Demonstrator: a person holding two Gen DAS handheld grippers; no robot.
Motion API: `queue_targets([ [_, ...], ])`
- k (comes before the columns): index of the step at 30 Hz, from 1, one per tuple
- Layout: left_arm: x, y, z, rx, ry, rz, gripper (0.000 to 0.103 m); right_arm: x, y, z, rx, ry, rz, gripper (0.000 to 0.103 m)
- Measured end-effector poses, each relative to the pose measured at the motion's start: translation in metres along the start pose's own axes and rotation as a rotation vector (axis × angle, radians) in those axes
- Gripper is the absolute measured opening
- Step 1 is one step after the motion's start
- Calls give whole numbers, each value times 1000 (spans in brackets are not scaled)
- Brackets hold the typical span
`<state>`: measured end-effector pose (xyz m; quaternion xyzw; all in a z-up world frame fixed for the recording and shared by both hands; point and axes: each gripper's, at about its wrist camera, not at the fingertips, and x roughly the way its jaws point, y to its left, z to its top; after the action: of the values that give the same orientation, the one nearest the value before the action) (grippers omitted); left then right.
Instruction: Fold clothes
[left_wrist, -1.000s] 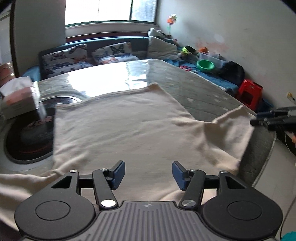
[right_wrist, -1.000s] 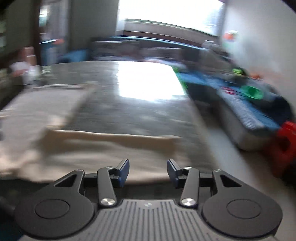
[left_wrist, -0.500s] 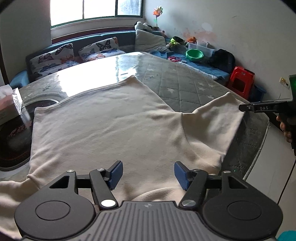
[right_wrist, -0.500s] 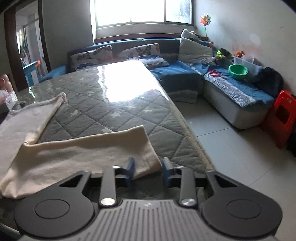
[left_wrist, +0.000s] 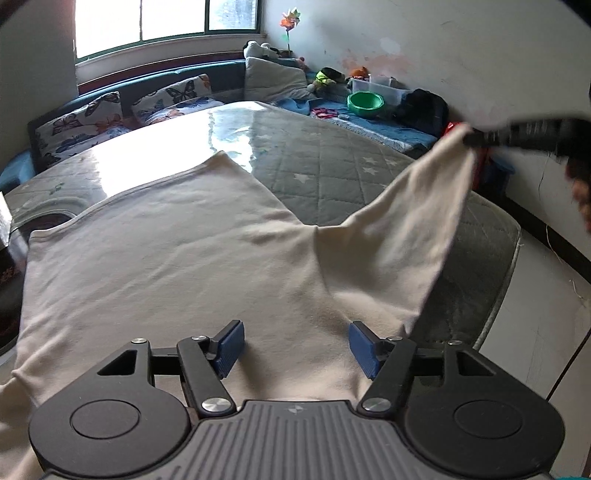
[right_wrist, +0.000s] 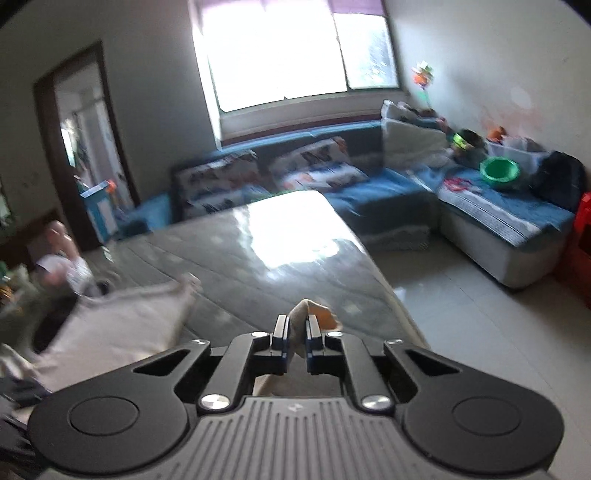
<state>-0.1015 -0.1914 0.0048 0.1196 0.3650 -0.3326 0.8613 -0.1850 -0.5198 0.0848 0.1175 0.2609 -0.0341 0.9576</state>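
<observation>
One cream garment lies spread on the quilted grey table, one sleeve raised.
Largest first: the garment body rests flat; its sleeve lifts rightward. Left gripper hovers over the cloth, jaws spread and opening, nothing clamped. Right gripper has its jaws pinching the sleeve end.

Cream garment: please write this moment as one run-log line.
right claw: shut on sleeve, lifted | left claw: opening, above cream garment

Left wrist view low over garment, right wrist view higher, both facing sofa
</observation>
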Motion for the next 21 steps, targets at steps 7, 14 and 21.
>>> queue_targets([
  [7, -14, 11, -1, -28, -37, -1, 69, -15, 43, 28, -45, -59, 145, 7],
  [14, -47, 48, -14, -95, -78, 73, 71, -16, 106, 50, -118, -71, 334, 7],
  [21, -74, 87, -44, -211, -89, 147, 71, 19, 193, 41, -246, 25, 533, 7],
])
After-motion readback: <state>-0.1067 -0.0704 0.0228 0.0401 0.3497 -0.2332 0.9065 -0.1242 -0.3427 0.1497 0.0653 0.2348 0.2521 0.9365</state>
